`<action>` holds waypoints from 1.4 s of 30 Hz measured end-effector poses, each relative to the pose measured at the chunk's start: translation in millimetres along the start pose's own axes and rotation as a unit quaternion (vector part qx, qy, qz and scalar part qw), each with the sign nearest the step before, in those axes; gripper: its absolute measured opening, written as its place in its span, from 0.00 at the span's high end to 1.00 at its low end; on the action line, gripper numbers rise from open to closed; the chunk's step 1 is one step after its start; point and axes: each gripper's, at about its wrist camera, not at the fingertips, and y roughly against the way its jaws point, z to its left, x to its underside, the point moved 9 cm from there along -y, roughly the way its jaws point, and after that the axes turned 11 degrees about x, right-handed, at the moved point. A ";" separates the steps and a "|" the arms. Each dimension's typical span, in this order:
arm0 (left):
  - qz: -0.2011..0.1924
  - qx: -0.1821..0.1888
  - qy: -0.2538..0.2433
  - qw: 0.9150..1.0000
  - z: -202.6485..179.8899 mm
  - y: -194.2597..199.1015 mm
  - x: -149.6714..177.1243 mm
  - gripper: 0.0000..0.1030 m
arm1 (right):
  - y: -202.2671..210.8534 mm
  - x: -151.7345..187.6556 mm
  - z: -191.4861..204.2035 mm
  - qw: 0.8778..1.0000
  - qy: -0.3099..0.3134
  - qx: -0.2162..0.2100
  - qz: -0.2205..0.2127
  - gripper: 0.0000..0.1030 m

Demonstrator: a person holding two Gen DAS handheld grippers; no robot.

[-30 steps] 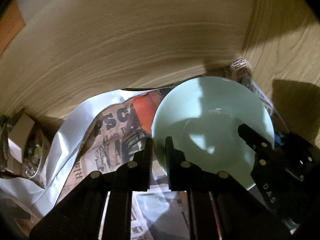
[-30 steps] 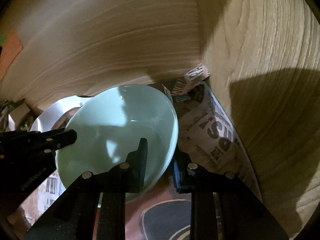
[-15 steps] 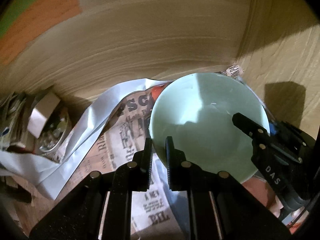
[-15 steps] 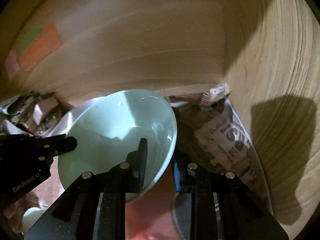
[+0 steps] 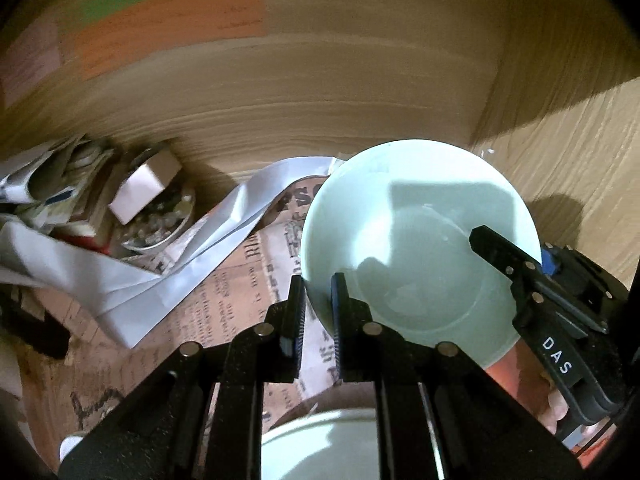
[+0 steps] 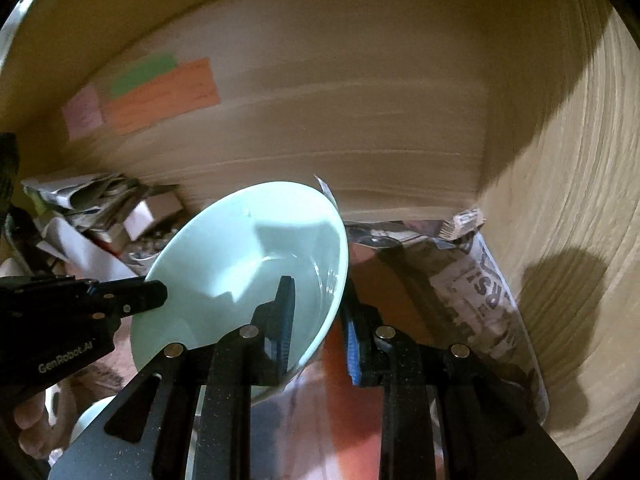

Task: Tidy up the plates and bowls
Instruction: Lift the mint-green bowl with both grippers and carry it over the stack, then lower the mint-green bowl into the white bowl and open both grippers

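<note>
A pale mint green bowl [image 5: 416, 236] is held in the air inside a wooden cupboard, above the newspaper lining. My left gripper [image 5: 318, 280] is shut on its left rim. My right gripper [image 6: 318, 292] is shut on its right rim, one finger inside the bowl [image 6: 248, 256] and one outside. In the left wrist view the right gripper [image 5: 520, 276] reaches in over the bowl's right side. In the right wrist view the left gripper [image 6: 132, 292] shows at the bowl's left. A second pale bowl [image 5: 320, 444] lies below, partly hidden by my left gripper.
Newspaper [image 5: 224, 300] lines the cupboard floor, with a folded white paper strip [image 5: 192, 256] over it. A glass dish with a small box [image 5: 156, 208] and crumpled papers sit at the back left. Coloured sticky notes [image 6: 160, 92] are on the back wall. The wooden side wall [image 6: 560, 200] is close on the right.
Both grippers have drawn back and up from the back right corner with the bowl between them. The sticky notes and the second bowl below have come into view.
</note>
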 end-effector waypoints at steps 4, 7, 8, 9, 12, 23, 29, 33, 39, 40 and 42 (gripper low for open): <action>-0.019 -0.002 0.009 1.000 13.8 25.2 10.3 0.90 | 6.0 5.1 20.4 1.000 0.007 -0.008 -0.007 0.80; -0.030 -0.004 0.014 0.999 23.2 43.3 16.1 0.90 | 14.9 8.2 35.7 1.000 0.011 -0.016 -0.012 0.80; -0.034 -0.005 0.015 0.999 26.1 47.8 17.6 0.90 | 17.4 9.0 40.3 1.000 0.012 -0.020 -0.014 0.80; -0.039 -0.007 0.017 0.999 30.3 55.5 21.0 0.90 | 19.6 9.9 44.5 1.000 0.013 -0.022 -0.015 0.80; -0.048 -0.011 0.022 0.999 38.8 70.4 26.9 0.90 | 27.3 13.3 59.7 0.999 0.020 -0.030 -0.017 0.80; -0.074 -0.023 0.044 0.996 77.1 115.7 58.2 0.90 | 54.4 23.6 108.6 0.997 0.040 -0.060 -0.024 0.80; -0.083 -0.034 0.053 0.995 93.8 139.4 75.5 0.90 | 67.6 30.6 133.4 0.995 0.049 -0.078 -0.029 0.79; -0.091 -0.047 0.054 0.993 104.9 153.9 86.0 0.90 | 73.3 34.9 148.6 0.994 0.054 -0.090 -0.030 0.79; -0.104 -0.062 0.065 0.991 121.7 175.5 100.7 0.90 | 79.2 44.1 176.1 0.991 0.069 -0.109 -0.029 0.79; -0.106 -0.063 0.068 0.990 125.0 178.9 103.1 0.90 | 79.5 45.7 180.2 0.991 0.071 -0.112 -0.028 0.79; -0.109 -0.066 0.074 0.989 130.4 185.0 107.5 0.90 | 80.0 48.9 187.7 0.990 0.075 -0.119 -0.026 0.79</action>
